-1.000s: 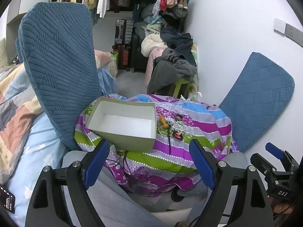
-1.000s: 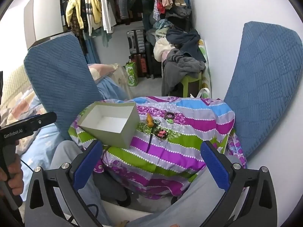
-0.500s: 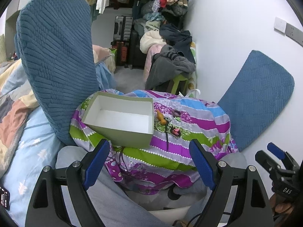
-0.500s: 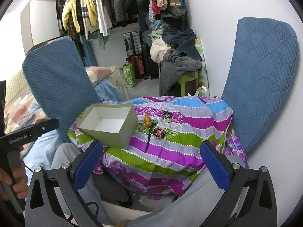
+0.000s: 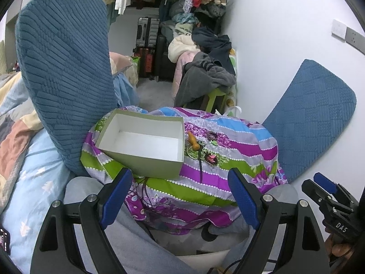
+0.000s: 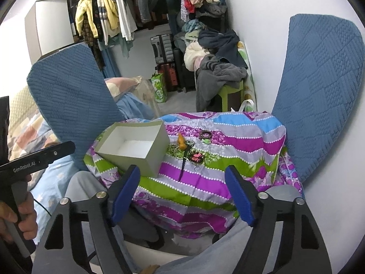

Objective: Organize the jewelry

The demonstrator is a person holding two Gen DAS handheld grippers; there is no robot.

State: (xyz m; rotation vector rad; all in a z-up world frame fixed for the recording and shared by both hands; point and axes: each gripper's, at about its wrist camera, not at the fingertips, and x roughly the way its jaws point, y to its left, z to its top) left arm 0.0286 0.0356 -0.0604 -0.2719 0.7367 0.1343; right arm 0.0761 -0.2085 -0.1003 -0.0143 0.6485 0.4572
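The small jewelry pieces (image 5: 206,147) lying on the striped purple, green and blue cloth (image 5: 239,150), at about three o'clock from the open grey-green cardboard box (image 5: 146,140), are too small to tell apart; only an orange piece (image 6: 181,139) and a red one (image 6: 197,156) stand out. The box's near wall hides part of its white floor. In the left wrist view the right black gripper with blue pads (image 5: 328,196) is cut off at four o'clock. In the right wrist view the person's left hand (image 6: 13,214) is cut off at eight o'clock.
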